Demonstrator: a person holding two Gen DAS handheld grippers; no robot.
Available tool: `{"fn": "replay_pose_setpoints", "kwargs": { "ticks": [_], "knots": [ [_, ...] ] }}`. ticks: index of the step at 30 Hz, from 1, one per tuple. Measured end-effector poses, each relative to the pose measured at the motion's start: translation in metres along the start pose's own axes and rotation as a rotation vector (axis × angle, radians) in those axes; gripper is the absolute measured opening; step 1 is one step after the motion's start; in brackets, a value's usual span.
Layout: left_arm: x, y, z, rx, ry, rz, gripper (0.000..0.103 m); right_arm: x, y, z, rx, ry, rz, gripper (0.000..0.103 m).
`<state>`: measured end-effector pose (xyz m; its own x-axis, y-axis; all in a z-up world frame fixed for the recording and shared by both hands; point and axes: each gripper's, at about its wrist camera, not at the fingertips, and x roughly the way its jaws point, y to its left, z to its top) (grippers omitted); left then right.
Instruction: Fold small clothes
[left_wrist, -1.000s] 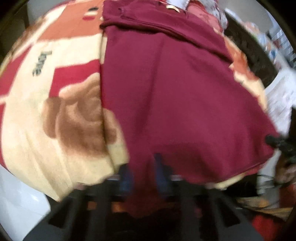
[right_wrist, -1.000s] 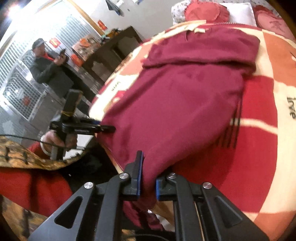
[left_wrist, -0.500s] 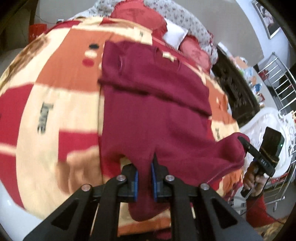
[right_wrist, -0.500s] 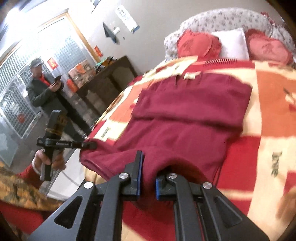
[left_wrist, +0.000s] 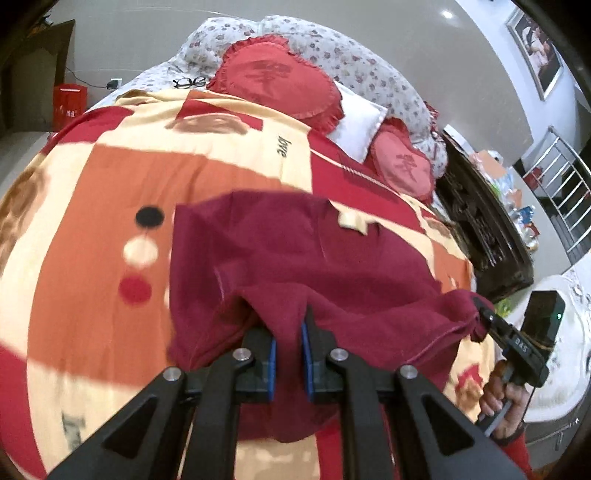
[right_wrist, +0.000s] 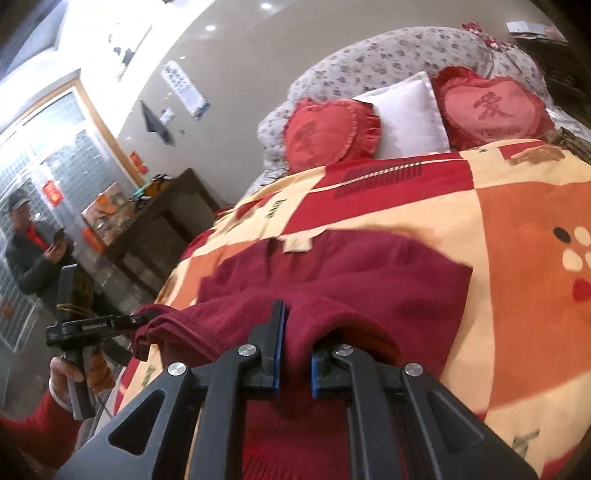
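My left tool (left_wrist: 288, 349) and right tool (right_wrist: 293, 360) each pinched the maroon sweater's (left_wrist: 295, 258) hem, mid-fold; next I should lay it ahead toward the collar.

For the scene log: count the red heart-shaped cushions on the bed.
2. One heart cushion lies left of the white pillow, the other heart cushion right of it. Others may be hidden.
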<state>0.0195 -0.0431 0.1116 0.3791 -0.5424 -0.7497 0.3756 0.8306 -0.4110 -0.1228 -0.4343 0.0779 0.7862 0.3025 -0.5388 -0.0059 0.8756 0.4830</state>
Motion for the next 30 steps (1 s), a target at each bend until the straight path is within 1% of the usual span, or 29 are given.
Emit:
{"fn": "replay_pose_setpoints", "kwargs": {
  "ticks": [3, 5, 7, 8, 9, 10, 11, 12, 13, 14, 15, 17, 19, 21, 23, 25, 26, 28, 30],
  "knots": [
    [0.029, 0.008, 0.023, -0.026, 0.026, -0.002, 0.011, 0.028, -0.02, 0.013, 0.047, 0.03, -0.049, 0.037],
    [0.046, 0.009, 0.033, -0.021, 0.041, 0.011, 0.012, 0.046, -0.035, 0.02, 0.09, 0.055, -0.067, 0.038],
    [0.058, 0.014, 0.039, -0.032, 0.066, -0.005, 0.015, 0.064, -0.049, 0.028, 0.127, 0.118, -0.08, 0.042],
    [0.066, 0.02, 0.044, -0.054, 0.081, -0.02, 0.017, 0.069, -0.055, 0.031, 0.141, 0.143, -0.087, 0.042],
    [0.068, 0.024, 0.045, -0.072, 0.089, -0.031, 0.018, 0.068, -0.058, 0.033, 0.152, 0.147, -0.073, 0.042],
    [0.069, 0.029, 0.048, -0.092, 0.102, -0.052, 0.021, 0.063, -0.06, 0.036, 0.164, 0.136, -0.05, 0.042],
    [0.066, 0.032, 0.049, -0.105, 0.108, -0.074, 0.027, 0.057, -0.06, 0.037, 0.168, 0.123, -0.033, 0.044],
    [0.059, 0.035, 0.05, -0.107, 0.084, -0.075, 0.036, 0.046, -0.059, 0.038, 0.159, 0.099, -0.005, 0.045],
    [0.049, 0.036, 0.051, -0.102, 0.037, -0.051, 0.06, 0.038, -0.056, 0.039, 0.139, 0.082, 0.001, 0.05],
    [0.037, 0.038, 0.053, -0.1, -0.024, -0.023, 0.077, 0.031, -0.053, 0.04, 0.119, 0.07, -0.004, 0.056],
    [0.025, 0.041, 0.054, -0.103, -0.077, -0.013, 0.079, 0.025, -0.05, 0.041, 0.103, 0.06, -0.009, 0.057],
    [0.013, 0.043, 0.055, -0.11, -0.109, -0.022, 0.08, 0.018, -0.045, 0.042, 0.09, 0.058, -0.018, 0.058],
    [0.005, 0.042, 0.051, -0.104, -0.099, -0.021, 0.08, 0.014, -0.036, 0.04, 0.057, 0.05, -0.048, 0.058],
    [0.0, 0.035, 0.041, -0.058, -0.108, -0.012, 0.08, 0.009, -0.028, 0.039, 0.029, 0.016, -0.053, 0.058],
    [0.003, 0.027, 0.032, -0.004, -0.096, 0.015, 0.08, 0.014, -0.024, 0.044, 0.013, 0.008, -0.06, 0.058],
    [0.01, 0.018, 0.027, 0.036, -0.085, 0.038, 0.08, 0.029, -0.021, 0.053, -0.008, 0.047, -0.078, 0.059],
    [0.015, 0.015, 0.025, 0.053, -0.077, 0.046, 0.08, 0.04, -0.021, 0.059, -0.016, 0.092, -0.078, 0.06],
    [0.024, 0.011, 0.023, 0.065, -0.065, 0.07, 0.08, 0.055, -0.03, 0.069, 0.024, 0.181, -0.03, 0.062],
    [0.028, 0.012, 0.022, 0.065, -0.064, 0.065, 0.08, 0.05, -0.045, 0.074, 0.113, 0.198, 0.049, 0.063]
  ]
}}
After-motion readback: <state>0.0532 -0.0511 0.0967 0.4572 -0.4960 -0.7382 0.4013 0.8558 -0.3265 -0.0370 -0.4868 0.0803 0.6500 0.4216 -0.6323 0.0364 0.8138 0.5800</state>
